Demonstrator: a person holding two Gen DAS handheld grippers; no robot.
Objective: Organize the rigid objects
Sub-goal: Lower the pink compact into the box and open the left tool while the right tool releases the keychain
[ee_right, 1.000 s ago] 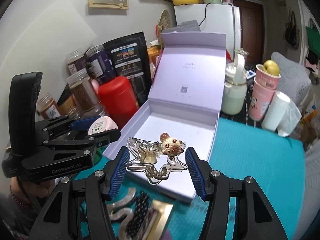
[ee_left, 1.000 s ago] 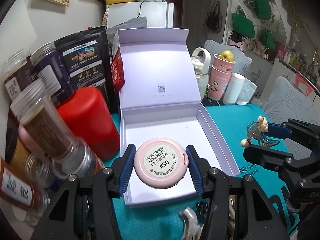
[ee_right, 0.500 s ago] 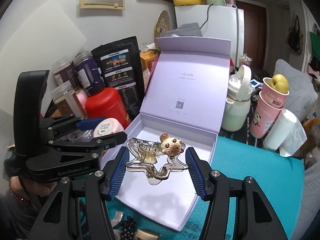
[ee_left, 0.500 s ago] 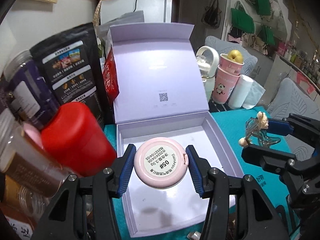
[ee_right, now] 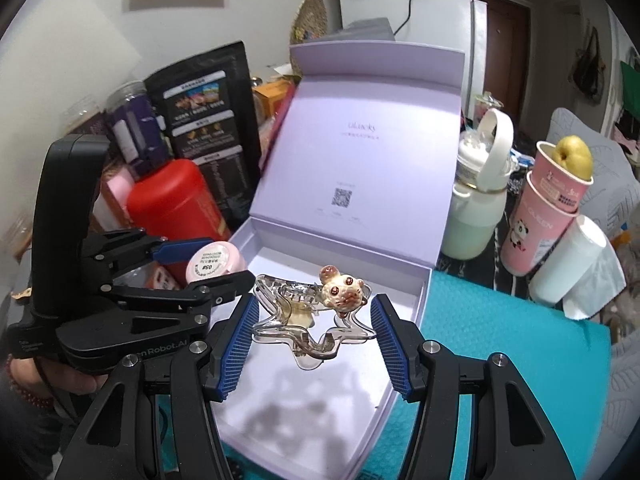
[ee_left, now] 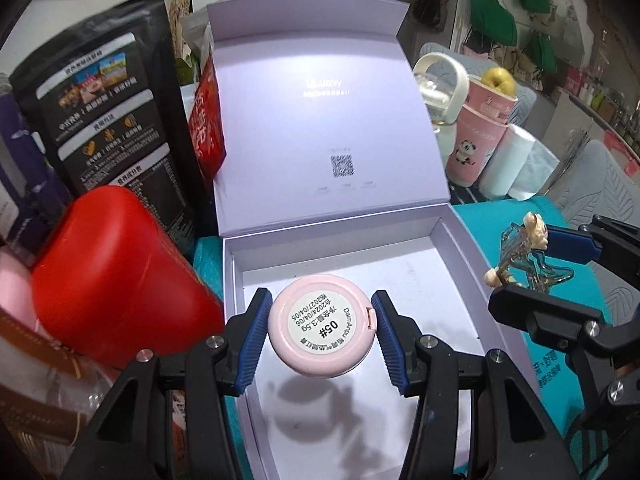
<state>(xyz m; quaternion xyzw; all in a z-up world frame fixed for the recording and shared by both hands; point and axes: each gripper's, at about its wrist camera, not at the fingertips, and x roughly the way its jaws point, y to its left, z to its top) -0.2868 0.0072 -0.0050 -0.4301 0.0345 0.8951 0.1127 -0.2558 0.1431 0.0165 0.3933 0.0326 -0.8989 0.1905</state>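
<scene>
Both claws have carried their loads forward over the open lilac box (ee_left: 460,248). Left claw (ee_left: 320,330) grips the pink compact (ee_left: 322,326); right claw (ee_right: 316,326) clamps the hair clip (ee_right: 312,316). Box floor lies directly beneath both.

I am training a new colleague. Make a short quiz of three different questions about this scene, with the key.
1. True or false: the lilac gift box has its lid closed.
2. What does the right tool hold? A) a yellow pear B) a clear hair claw with a mouse figure C) a red canister
3. Fill in: the left tool grips a round ____ compact.

Key: 1 false, the lid stands open. 2 B, the hair claw. 3 pink, the compact hangs over the box.
</scene>
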